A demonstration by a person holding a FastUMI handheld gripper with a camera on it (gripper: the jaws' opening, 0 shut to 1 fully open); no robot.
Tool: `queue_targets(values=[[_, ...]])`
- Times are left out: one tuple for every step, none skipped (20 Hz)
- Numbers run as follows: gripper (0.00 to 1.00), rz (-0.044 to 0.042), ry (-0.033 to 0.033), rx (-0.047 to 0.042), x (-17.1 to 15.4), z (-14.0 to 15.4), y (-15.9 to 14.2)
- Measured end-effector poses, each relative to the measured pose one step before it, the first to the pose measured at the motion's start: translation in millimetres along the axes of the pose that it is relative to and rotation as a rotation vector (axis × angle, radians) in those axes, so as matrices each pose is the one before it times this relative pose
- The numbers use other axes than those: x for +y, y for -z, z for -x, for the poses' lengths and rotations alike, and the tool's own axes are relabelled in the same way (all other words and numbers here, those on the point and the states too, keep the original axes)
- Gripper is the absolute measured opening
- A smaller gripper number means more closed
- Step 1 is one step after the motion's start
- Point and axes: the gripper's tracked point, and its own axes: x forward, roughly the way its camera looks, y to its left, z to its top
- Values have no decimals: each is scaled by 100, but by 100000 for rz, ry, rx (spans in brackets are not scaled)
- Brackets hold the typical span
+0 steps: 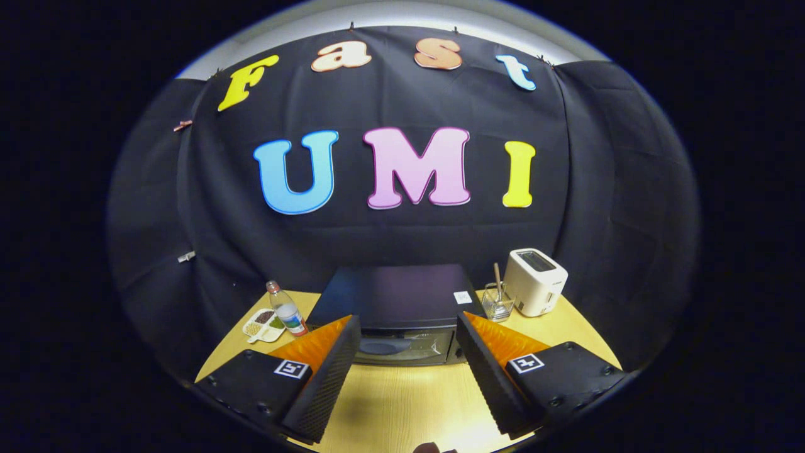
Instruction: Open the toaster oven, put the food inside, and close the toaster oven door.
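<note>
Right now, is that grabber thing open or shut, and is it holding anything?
Gripper: open, fingers spread wide and holding nothing, with the closed toaster oven just beyond them.

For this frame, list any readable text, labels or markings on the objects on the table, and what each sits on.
No text on the table objects can be read.
Clear plastic bottle: label too small to read.
Black toaster oven: white sticker on its top, too blurred to read.
White pop-up toaster: small mark on its front, unreadable.
Gripper, fingers open and empty: a square black-and-white marker on each side, a pattern, not words.
</note>
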Motion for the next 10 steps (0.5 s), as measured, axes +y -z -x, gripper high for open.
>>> queue_targets(values=[[99,33,-648,-2190,-343,970,-1099],[99,-250,-127,-2203,-530,775,-1212],[99,-415,230,-2828,-547,995,-1207],[99,-581,404,-2952,-450,758,-1228],[99,-595,599,-2125,-440,866,-934],[99,-622,-18,-1673,-301,730,-803],[99,-379,266,-1569,-378,880,-687],[99,584,39,-2205,-487,738,-1087],[98,1743,350,-2568,-515,900,-894],[99,2272,615,-2143,-539,746,-916]])
